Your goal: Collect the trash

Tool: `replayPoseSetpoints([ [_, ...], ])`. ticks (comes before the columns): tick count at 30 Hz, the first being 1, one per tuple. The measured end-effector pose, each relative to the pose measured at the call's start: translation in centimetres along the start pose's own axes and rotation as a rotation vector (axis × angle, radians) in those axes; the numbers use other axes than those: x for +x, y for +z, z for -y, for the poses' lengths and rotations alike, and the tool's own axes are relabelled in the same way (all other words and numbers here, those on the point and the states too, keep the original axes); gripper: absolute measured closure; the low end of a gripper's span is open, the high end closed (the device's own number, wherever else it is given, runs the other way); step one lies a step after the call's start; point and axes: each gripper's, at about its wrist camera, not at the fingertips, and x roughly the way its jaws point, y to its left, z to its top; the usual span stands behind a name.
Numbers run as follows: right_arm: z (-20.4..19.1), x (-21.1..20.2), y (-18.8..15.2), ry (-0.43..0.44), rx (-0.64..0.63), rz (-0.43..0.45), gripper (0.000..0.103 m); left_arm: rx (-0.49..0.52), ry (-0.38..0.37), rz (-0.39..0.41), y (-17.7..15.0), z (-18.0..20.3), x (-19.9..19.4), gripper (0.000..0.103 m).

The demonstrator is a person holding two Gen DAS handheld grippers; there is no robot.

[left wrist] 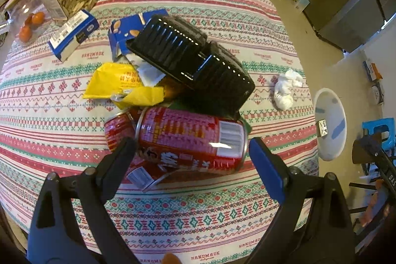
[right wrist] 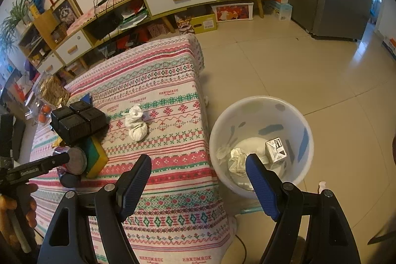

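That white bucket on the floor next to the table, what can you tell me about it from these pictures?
The white bin is a round, smooth, plastic-looking pail standing upright and lidless on the tiled floor, close beside the table's cloth-draped edge. Faint bluish-grey marks show on its inner wall. At the bottom lie crumpled white tissues and a small grey-and-white carton. The right gripper hangs open just in front of it, one blue finger overlapping its rim in that view.

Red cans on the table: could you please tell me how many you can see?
2. One red can lies on its side between the open left tongs; the second can, crushed, lies against and partly under it. More may be hidden beneath the black tray.
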Motion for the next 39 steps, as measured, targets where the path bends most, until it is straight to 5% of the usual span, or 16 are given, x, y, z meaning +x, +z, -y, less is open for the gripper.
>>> replayPoseSetpoints([
  [18, -4.2, 1.6, 0.1, 0.031, -0.059, -0.025, 0.023, 0.032, -0.049, 0.062, -0.3, -2.9, -2.4, 0.010],
  [31, -15.3, 7.1, -1.4, 0.157, -0.278, -0.136, 0.023, -0.041, -0.039, 0.131, -1.1, -7.8, -5.1, 0.010],
  [39, -19.4, 11.1, -2.8, 0.161, -0.392, -0.173, 0.023, -0.061, -0.038, 0.133, -1.8, -9.8, -5.4, 0.010],
])
